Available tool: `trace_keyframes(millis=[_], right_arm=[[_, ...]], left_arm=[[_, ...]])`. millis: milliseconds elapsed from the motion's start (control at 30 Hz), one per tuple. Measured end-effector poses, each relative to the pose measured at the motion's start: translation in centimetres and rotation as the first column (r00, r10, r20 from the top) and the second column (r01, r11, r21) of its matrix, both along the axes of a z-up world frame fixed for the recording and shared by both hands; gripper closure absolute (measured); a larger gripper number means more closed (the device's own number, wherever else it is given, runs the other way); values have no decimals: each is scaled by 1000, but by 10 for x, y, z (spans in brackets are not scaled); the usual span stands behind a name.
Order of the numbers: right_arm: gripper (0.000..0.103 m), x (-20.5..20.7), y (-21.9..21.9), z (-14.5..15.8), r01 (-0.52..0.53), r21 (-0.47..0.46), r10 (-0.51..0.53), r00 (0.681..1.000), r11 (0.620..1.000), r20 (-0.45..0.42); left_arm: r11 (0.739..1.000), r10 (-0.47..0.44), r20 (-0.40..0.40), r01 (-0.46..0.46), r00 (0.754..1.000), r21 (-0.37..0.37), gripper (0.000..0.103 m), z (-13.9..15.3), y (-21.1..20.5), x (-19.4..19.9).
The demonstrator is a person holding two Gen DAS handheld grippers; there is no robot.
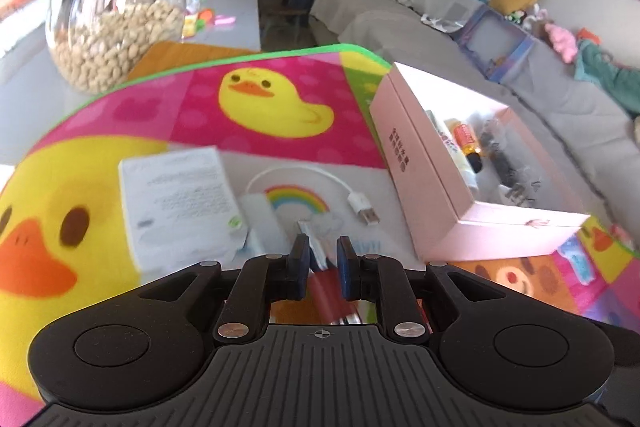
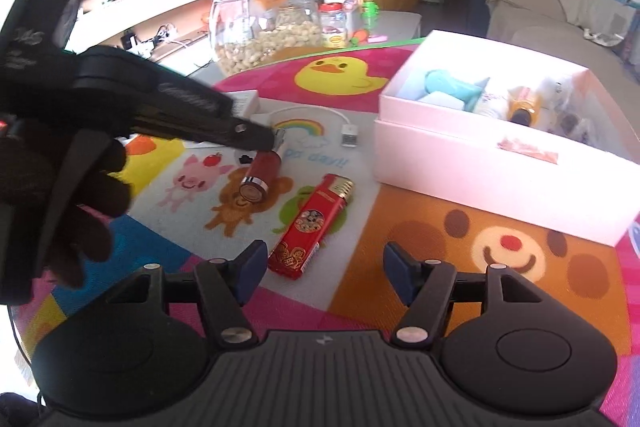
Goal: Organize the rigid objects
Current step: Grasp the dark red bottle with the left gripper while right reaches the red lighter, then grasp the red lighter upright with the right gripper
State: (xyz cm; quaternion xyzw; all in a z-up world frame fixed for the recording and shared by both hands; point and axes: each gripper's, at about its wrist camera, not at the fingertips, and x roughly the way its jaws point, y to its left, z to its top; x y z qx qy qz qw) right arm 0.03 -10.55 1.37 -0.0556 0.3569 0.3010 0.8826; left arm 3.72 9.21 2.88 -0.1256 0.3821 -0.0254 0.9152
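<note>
While our gloved hand (image 2: 60, 195) tilts it down, the left gripper (image 1: 323, 259) straddles the lipstick (image 2: 258, 175) (pads slack). Our right gripper (image 2: 324, 267) hovers agape, empty, beside the lighter (image 2: 312, 227).

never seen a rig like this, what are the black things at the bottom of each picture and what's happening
No robot: a person holds black tongs in each hand, each with a camera looking along its fingers. One picture is from the left tongs, the other from the right tongs, which also shows the gloved hand. On the cartoon mat lie a red lighter, a dark red lipstick, a white cable and an open pink box. The right tongs are open and empty. The left tongs sit nearly closed around the lipstick; whether they pinch it is unclear.
</note>
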Motion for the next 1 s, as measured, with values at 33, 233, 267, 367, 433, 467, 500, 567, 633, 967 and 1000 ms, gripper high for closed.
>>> trace_keyframes(millis=[33,233,267,367,433,467,500,567,633,967,1000], right_arm=[[38,0,-3,-1,4,1,-4,1000,1000,2],[37,1,-6,-2,7,7,-7,1000,1000,9],[37,2,-6,-2,6,4,-6,1000,1000,13],[37,3,-8,-2,15,2,-15,1000,1000,17],[37,3,-11,-1,29,0,-29,999,1000,19],[37,4,-12,-1,36,0,-36,999,999,18],[37,5,-12,-1,41,1,-41,999,999,16],[37,6,-10,0,35,-1,-35,999,999,19],[39,8,-1,1,2,-15,-1,999,1000,35],[79,31,39,0,-95,-78,99,994,992,54],[80,27,37,1,-104,-85,109,993,991,53]], left_arm=[[1000,-9,-8,9,1000,7,77,-3,-4,4],[990,-89,-5,89,996,110,79,-12,-26,-3],[989,-101,-4,101,995,111,79,-12,-26,-8],[984,-136,-5,136,991,115,79,-12,-22,-29],[982,-141,-11,142,990,123,79,-11,-18,-44],[983,-140,-14,141,990,120,79,-11,-16,-51],[984,-140,-15,140,990,113,79,-11,-14,-57],[986,-137,-12,138,990,98,78,-12,-11,-66],[990,-117,-1,116,993,77,78,-13,-10,-69],[978,-144,67,132,987,160,79,-18,-20,-83],[976,-156,66,143,986,165,79,-18,-20,-85]])
